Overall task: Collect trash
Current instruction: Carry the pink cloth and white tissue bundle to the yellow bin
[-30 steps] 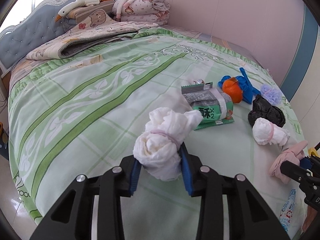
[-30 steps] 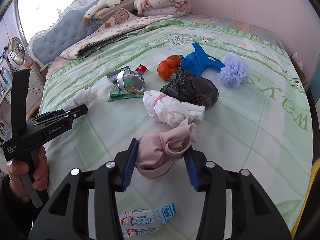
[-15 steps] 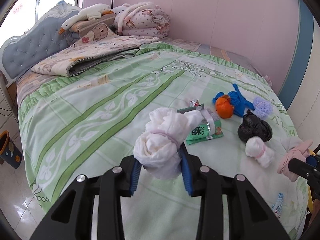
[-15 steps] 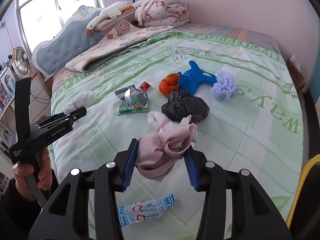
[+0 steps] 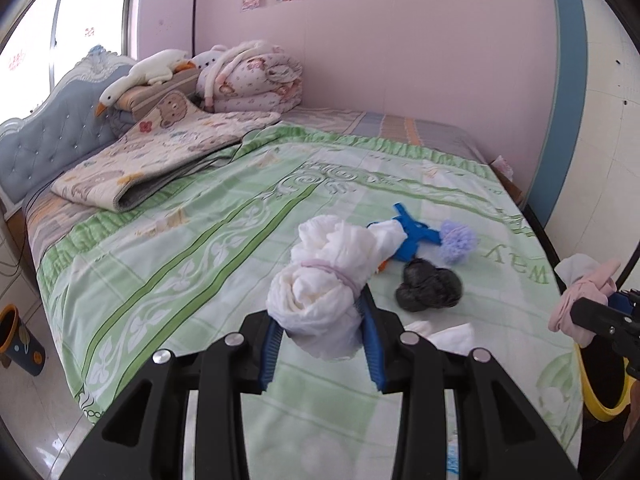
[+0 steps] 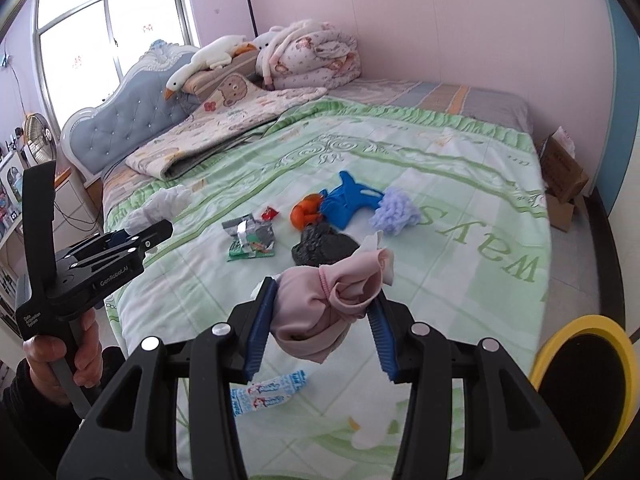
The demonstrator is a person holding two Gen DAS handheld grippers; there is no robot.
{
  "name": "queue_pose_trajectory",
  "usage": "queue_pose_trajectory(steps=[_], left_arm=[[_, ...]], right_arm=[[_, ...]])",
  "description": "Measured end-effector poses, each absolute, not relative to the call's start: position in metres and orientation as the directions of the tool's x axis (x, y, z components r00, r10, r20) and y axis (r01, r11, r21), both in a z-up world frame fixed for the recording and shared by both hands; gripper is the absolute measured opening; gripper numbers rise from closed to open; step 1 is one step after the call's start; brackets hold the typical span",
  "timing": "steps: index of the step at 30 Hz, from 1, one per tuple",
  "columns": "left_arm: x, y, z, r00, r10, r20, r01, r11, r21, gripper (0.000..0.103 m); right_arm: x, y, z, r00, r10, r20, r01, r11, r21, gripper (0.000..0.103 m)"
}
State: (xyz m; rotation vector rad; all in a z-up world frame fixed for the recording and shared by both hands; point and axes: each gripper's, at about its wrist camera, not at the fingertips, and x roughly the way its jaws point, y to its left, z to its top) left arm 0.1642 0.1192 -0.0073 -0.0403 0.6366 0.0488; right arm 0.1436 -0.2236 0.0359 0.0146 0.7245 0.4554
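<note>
The left gripper (image 5: 320, 344) is closed on a white tied bundle (image 5: 324, 292); the right gripper (image 6: 320, 332) is closed on a pink tied bundle (image 6: 324, 304). Both bundles hang above the bed (image 6: 460, 184). It is better to keep both grips firm and carry them to the yellow-rimmed bin (image 6: 588, 376) at 4 o'clock. Its inside looks dark; I cannot tell the content.

Both grippers have risen off the bed (image 5: 192, 264), lifting the white bundle (image 5: 320, 296) and pink bundle (image 6: 324, 304) clear.

Pink walls (image 5: 420, 60), sunlit window (image 6: 116, 36)
</note>
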Motion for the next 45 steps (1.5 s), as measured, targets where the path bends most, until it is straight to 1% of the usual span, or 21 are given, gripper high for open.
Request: queue_pose_trajectory(steps=[13,27,35,45], left_arm=[[0.15,0.04,0.032,0.844,-0.065,-0.533,0.072,0.997,-0.007,0.034],[0.141,-0.039,0.062,0.855,-0.19,-0.483,0.216,0.976,-0.003,0.034],[0.139,-0.084,0.068,0.842,-0.251,-0.477,0.292,0.956,0.012,0.034],[0.142,-0.133,0.06,0.807,-0.308,-0.505,0.364,0.931,0.015,0.034]], right_arm=[[0.119,-0.308,0.087,0.753,0.336,-0.566,-0.308,0.94,0.147,0.043],[0.093,-0.395,0.12,0.826,0.229,-0.515,-0.186,0.973,0.133,0.044],[0.08,-0.438,0.125,0.845,0.165,-0.509,-0.116,0.985,0.127,0.044],[0.071,-0.478,0.115,0.845,0.113,-0.523,-0.046,0.989,0.139,0.044]])
